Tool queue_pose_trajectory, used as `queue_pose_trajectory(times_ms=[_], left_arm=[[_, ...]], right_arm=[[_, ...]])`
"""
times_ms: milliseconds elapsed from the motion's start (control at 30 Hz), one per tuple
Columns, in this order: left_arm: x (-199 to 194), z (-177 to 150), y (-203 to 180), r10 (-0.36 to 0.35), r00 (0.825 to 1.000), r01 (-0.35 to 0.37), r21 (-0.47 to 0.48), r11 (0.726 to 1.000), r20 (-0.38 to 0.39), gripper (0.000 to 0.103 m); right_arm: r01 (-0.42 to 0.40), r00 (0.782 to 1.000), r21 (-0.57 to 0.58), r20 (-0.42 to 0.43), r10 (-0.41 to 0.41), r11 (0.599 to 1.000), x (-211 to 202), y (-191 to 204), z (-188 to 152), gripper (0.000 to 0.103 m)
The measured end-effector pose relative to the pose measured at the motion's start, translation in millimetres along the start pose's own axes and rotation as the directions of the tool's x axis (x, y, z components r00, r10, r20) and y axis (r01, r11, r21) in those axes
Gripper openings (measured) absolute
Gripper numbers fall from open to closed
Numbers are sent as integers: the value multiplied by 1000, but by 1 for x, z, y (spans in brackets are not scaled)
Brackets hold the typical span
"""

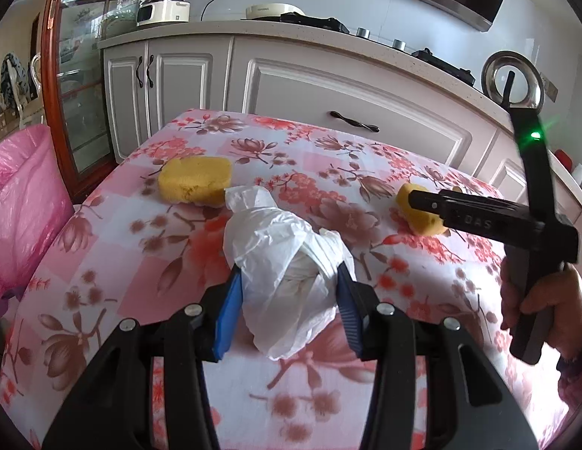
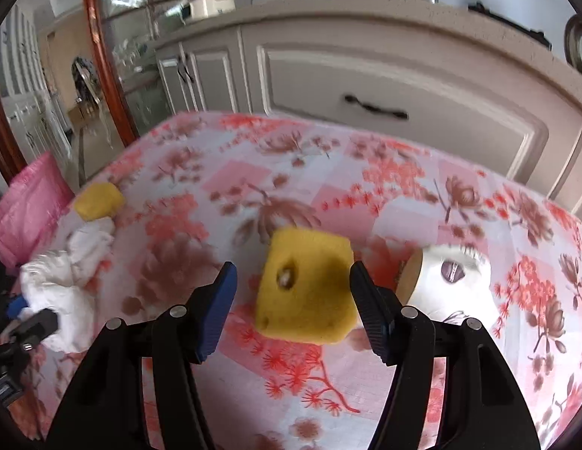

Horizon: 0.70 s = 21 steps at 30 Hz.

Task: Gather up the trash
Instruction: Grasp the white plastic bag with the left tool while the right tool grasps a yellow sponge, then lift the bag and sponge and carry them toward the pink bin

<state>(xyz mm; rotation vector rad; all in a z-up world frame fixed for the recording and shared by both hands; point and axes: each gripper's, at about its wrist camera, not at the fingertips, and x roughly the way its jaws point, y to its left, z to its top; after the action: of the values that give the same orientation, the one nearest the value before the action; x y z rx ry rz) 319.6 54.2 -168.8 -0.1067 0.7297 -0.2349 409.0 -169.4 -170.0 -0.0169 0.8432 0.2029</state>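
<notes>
pink bag (image 1: pixel 17 202) cropped, cup (image 2: pixel 452 281) perhaps half-hidden

Bright even daylight, soft shadows, heavy fisheye bending with dark vignette corners; right wrist view motion-blurred around the yellow sponge (image 2: pixel 306 288), left wrist view sharp.

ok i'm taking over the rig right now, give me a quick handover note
Left tool: shut on the crumpled white plastic bag, over the table.
Right tool: open around the yellow sponge with holes, pads not pressing on it.
Second yellow sponge and a white cup on its side lie on the floral tablecloth.
Pink bin bag stands at the table's left edge.
Done: bag gripped. Left: drop it in, then the rest.
</notes>
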Motion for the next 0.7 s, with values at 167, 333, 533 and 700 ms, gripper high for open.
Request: queue_pose_trajectory(times_ms=[167, 333, 533, 700], left_arm=[[-8, -7, -7, -14, 1000, 14, 14, 1000, -10, 46], [-19, -14, -17, -18, 1000, 18, 36, 999, -13, 45], [-45, -22, -24, -10, 1000, 10, 43, 999, 8, 46], [-69, -28, -27, -1, 1000, -1, 51, 999, 30, 46]], right_arm=[[-31, 998, 27, -49, 32, 999, 9, -4, -8, 31], [-72, 997, 11, -30, 72, 997, -9, 4, -22, 25], [-107, 994, -18, 3, 107, 994, -49, 17, -41, 25], [-133, 991, -27, 21, 133, 991, -78, 28, -61, 25]])
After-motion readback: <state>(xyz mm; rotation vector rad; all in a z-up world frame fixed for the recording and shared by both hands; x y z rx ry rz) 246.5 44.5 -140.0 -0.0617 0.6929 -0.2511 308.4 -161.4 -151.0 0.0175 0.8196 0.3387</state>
